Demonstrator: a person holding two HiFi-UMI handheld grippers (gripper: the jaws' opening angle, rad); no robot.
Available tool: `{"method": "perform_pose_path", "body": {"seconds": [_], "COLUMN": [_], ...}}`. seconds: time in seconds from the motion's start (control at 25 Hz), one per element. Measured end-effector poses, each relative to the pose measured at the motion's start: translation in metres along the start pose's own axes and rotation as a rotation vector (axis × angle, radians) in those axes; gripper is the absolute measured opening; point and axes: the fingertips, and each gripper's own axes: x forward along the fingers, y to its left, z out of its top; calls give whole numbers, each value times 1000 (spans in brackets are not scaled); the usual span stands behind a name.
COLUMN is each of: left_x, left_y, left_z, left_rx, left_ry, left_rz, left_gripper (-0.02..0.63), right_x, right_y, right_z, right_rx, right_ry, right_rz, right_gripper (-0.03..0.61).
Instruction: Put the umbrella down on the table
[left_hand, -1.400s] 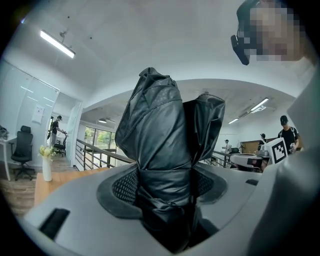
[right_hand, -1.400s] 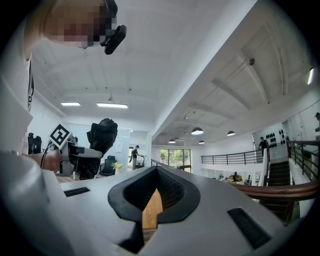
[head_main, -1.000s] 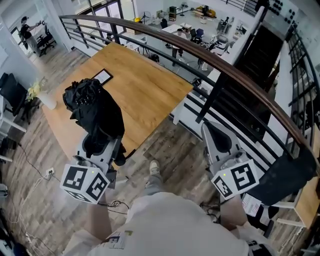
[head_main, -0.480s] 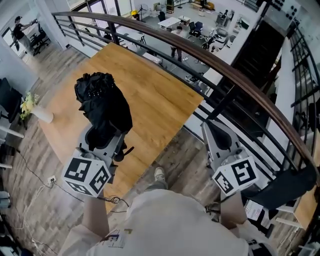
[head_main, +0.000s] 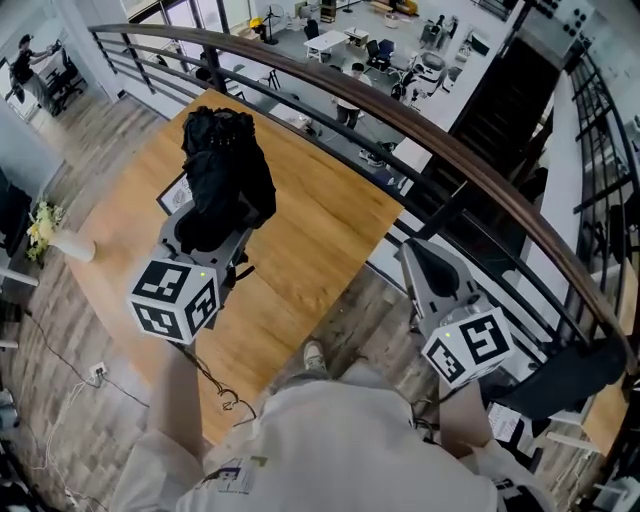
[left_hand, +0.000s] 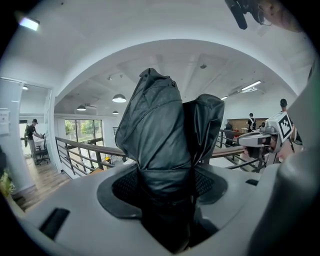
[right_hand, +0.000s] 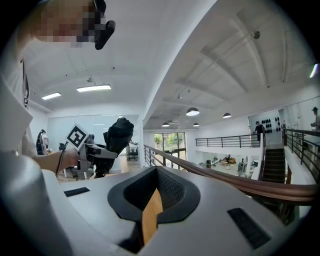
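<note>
A black folded umbrella (head_main: 225, 175) stands bundled between the jaws of my left gripper (head_main: 205, 225), which is shut on its lower part. It hangs above the left half of the wooden table (head_main: 310, 220). In the left gripper view the umbrella (left_hand: 160, 145) fills the gap between the jaws of the left gripper (left_hand: 165, 185) and rises well past them. My right gripper (head_main: 432, 272) sits off the table's right corner, over the floor, jaws together and empty. The right gripper view shows the right gripper (right_hand: 157, 187) with only a sliver of table between its pads, and the umbrella (right_hand: 118, 132) off to the left.
A dark framed board (head_main: 172, 195) lies on the table behind the umbrella. A brown handrail with black rails (head_main: 480, 175) runs along the table's far side, with a drop behind it. A white vase (head_main: 60, 240) stands on the floor at left, a black chair (head_main: 575, 375) at right.
The left gripper has carried the umbrella farther out over the table, toward the railing. The right gripper has kept nearly the same spot in the picture, still empty.
</note>
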Motion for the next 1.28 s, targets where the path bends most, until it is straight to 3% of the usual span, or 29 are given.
{"method": "perform_pose_path", "body": {"seconds": [0.32, 0.6, 0.8, 0.96, 1.28], "left_x": [61, 123, 170, 206, 267], "left_y": [2, 4, 7, 10, 52], "left_z": [0, -23, -47, -66, -116], "left_rx": [37, 10, 50, 92, 55], "left_ry": [108, 212, 310, 380, 484], "left_rz": [24, -31, -62, -86, -103], "left_gripper": [281, 281, 281, 281, 281], "right_x": [14, 42, 65, 83, 127], "right_y": [-37, -52, -58, -67, -67], "right_z": [6, -8, -28, -44, -77], "right_rx": [67, 90, 86, 141, 214], "right_ry": [-2, 20, 57, 84, 146], "right_rz": [52, 93, 131, 146, 146], "right_gripper": [28, 28, 28, 28, 28]}}
